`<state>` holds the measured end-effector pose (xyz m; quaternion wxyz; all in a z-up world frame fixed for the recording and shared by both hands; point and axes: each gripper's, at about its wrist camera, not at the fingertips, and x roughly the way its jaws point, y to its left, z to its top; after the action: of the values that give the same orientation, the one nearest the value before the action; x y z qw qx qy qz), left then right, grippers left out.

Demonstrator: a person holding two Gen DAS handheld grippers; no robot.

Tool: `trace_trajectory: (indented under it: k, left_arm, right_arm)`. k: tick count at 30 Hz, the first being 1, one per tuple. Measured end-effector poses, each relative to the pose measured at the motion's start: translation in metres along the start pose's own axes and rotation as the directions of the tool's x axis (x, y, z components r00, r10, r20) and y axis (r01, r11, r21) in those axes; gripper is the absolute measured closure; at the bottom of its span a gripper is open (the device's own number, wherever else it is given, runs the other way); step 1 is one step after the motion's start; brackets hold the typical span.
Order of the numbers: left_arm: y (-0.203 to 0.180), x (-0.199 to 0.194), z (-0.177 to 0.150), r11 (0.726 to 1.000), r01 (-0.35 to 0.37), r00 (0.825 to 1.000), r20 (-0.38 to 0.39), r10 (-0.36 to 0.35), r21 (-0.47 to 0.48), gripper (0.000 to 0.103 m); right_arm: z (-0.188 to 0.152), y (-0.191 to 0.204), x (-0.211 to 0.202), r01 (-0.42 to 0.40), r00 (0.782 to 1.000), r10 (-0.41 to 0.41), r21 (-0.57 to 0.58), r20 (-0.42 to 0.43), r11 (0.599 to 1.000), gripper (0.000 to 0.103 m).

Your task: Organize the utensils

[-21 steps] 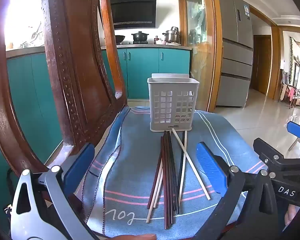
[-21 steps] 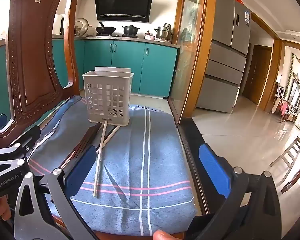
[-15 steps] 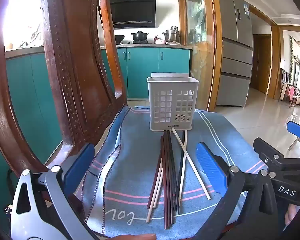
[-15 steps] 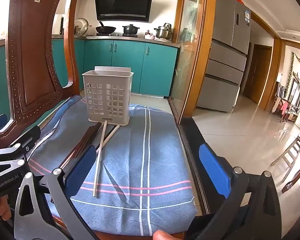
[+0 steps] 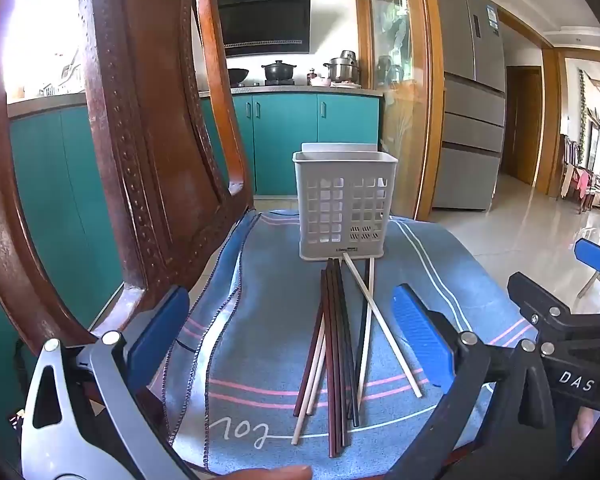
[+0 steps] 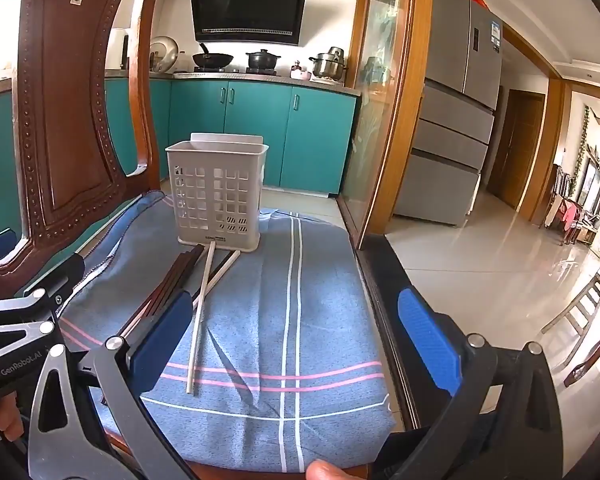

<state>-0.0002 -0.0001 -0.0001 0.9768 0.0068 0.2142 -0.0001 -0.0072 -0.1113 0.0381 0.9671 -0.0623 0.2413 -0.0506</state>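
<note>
1. A blue cloth (image 5: 268, 280) with white and pink stripes covers the seat of a wooden chair (image 5: 140, 140), whose carved back rises on the left.
2. Behind it is a kitchen with teal cabinets (image 6: 260, 128), a black range hood (image 6: 248, 8) and pots on the stove (image 6: 262, 60). A grey fridge (image 6: 456, 120) stands to the right, beside a shiny tiled floor (image 6: 480, 272).
3. A white slotted basket (image 5: 345, 208) stands upright at the far end of the cloth; no contents show through its slots.
4. The chopsticks (image 5: 338, 344), dark and pale, lie loose on the cloth, running from the foot of the basket towards the near edge; two pale ones cross.
5. The left gripper (image 5: 288, 328) hovers near the chopsticks' near ends, jaws wide and holding nothing.
6. The right gripper (image 6: 296, 336) hangs to their right, jaws also wide and holding nothing.
</note>
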Motion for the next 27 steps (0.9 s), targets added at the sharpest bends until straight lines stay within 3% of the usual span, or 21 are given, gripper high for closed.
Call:
trace_trajectory:
  k: [27]
  left_arm:
    - [-0.001, 0.007, -0.007, 1.0, -0.009, 1.0, -0.013, 0.01, 0.013, 0.003]
  right_arm:
    - [-0.003, -0.005, 0.004, -0.006, 1.0, 0.006, 0.028, -0.007, 1.0, 0.002]
